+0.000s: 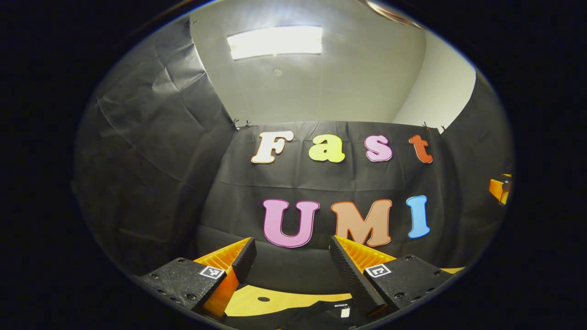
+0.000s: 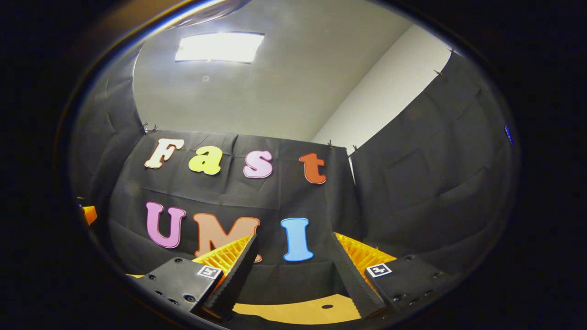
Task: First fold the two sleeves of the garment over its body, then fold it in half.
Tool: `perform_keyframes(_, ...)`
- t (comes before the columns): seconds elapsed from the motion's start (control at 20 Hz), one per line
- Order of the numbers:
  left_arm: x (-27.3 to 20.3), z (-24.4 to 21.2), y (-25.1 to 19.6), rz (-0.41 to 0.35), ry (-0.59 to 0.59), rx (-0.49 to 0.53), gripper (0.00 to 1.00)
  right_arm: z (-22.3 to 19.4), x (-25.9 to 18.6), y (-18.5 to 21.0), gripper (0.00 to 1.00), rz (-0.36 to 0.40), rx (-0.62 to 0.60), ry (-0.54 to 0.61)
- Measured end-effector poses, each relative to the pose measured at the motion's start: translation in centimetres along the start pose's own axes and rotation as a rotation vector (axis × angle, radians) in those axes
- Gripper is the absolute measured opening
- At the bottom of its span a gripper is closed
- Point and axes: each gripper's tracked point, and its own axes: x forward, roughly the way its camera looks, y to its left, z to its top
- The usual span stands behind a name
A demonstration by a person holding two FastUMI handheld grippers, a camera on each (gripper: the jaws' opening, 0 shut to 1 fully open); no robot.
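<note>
A dark garment (image 1: pixel 316 317) with a small white tag (image 1: pixel 345 312) lies on the yellow table (image 1: pixel 275 300) at the very bottom of the left gripper view, below and between the fingers. My left gripper (image 1: pixel 291 240) is raised above it, open, holding nothing and aimed at the booth's back wall. My right gripper (image 2: pixel 293 237) is also open and holds nothing; it is lifted over a bare strip of the yellow table (image 2: pixel 298 312). Most of the garment is hidden below the frames.
Black cloth walls (image 1: pixel 151 151) close in the booth at the back and sides. The other gripper shows as a small part at the right edge (image 1: pixel 500 189) of the left gripper view and at the left edge (image 2: pixel 88 213) of the right gripper view.
</note>
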Motion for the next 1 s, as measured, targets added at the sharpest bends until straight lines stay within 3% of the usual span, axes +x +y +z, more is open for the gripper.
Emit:
perform_keyframes(0.05, 1.1, -0.2, -0.8, -0.013, -0.003, -0.003, 0.92, 0.1, 0.1, -0.3, 0.98, -0.011, -0.001, -0.003)
perform_keyframes(0.1, 2.0, -0.3, -1.2, -0.024, -0.005, -0.006, 0.97, 0.1, 0.1, -0.4, 0.97, -0.013, 0.0, -0.001)
perform_keyframes(0.3, 2.9, -3.1, -3.1, -0.11, 0.081, -0.006, 0.94, 0.5, 0.2, -0.7, 0.98, -0.007, -0.021, -0.001)
perform_keyframes(0.5, 3.8, -4.0, -5.1, -0.148, 0.108, -0.09, 0.95, 1.1, -0.6, -1.7, 0.98, -0.03, -0.071, -0.016)
perform_keyframes(0.75, 3.6, -5.3, -5.4, -0.153, 0.148, -0.099, 0.95, 1.1, -0.9, -2.6, 0.97, -0.055, -0.063, -0.009)
perform_keyframes(1.0, 2.2, -5.0, -3.4, -0.093, 0.173, -0.085, 0.95, -0.5, -1.0, -2.3, 0.98, -0.031, -0.036, 0.023)
